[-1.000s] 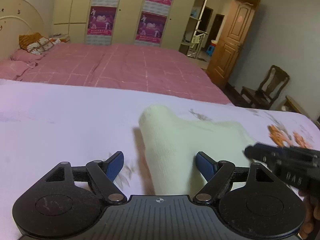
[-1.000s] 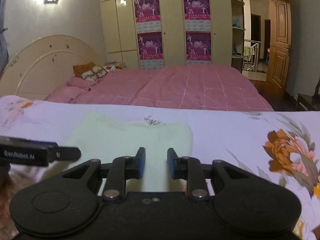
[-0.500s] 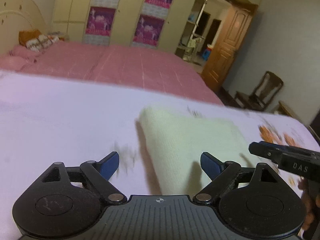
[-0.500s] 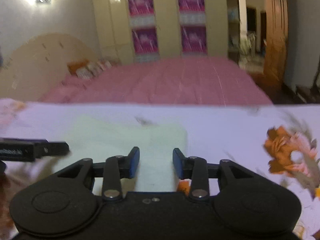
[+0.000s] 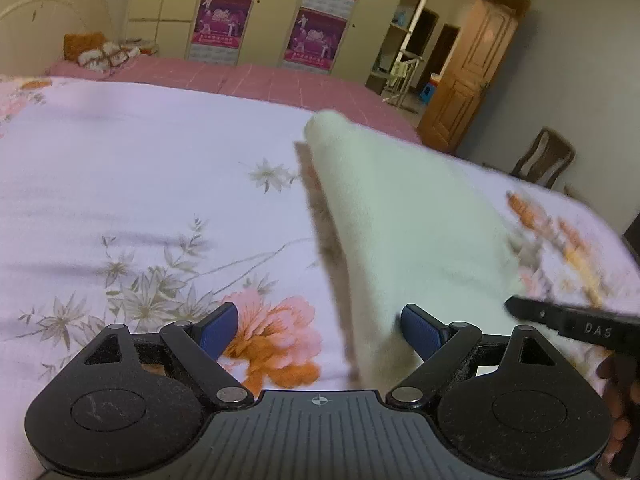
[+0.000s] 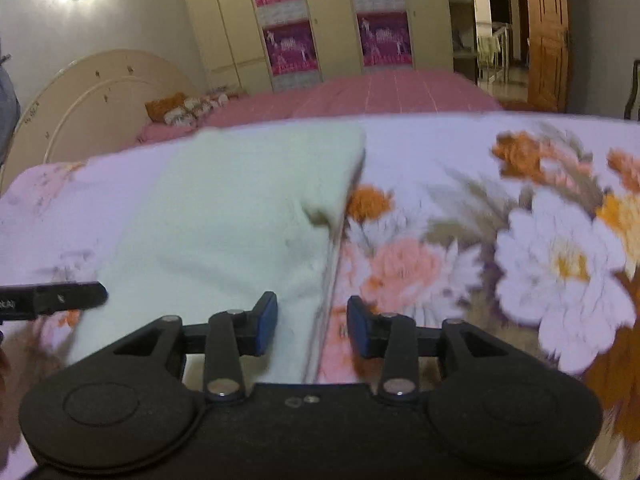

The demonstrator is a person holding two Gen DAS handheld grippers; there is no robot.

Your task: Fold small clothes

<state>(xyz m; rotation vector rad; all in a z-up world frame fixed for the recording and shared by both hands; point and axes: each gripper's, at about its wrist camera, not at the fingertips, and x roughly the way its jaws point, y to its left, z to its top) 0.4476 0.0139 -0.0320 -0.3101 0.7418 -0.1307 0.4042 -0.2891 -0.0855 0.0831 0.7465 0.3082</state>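
Note:
A pale green folded garment (image 5: 400, 220) lies flat on the floral sheet (image 5: 120, 184). My left gripper (image 5: 320, 328) is open wide at its near left corner. The cloth's edge runs in by the right pad, and no pad presses on it. In the right wrist view the same garment (image 6: 240, 208) fills the left half. My right gripper (image 6: 312, 326) is open, with the garment's right edge between its blue pads (image 6: 266, 322) and not pinched. Each view catches a black finger (image 5: 580, 326) of the other gripper at its side.
Beyond the floral sheet lies a pink checked bed (image 5: 280, 84) with pillows (image 5: 104, 54) and a cream headboard (image 6: 100, 96). A wardrobe with posters (image 6: 292, 40), a wooden door (image 5: 476, 76) and a chair (image 5: 544, 160) stand further back.
Both grippers have drawn back towards the garment's near edge, the left one shifting left and the right one right. The right jaws have spread wider; the left ones widened slightly.

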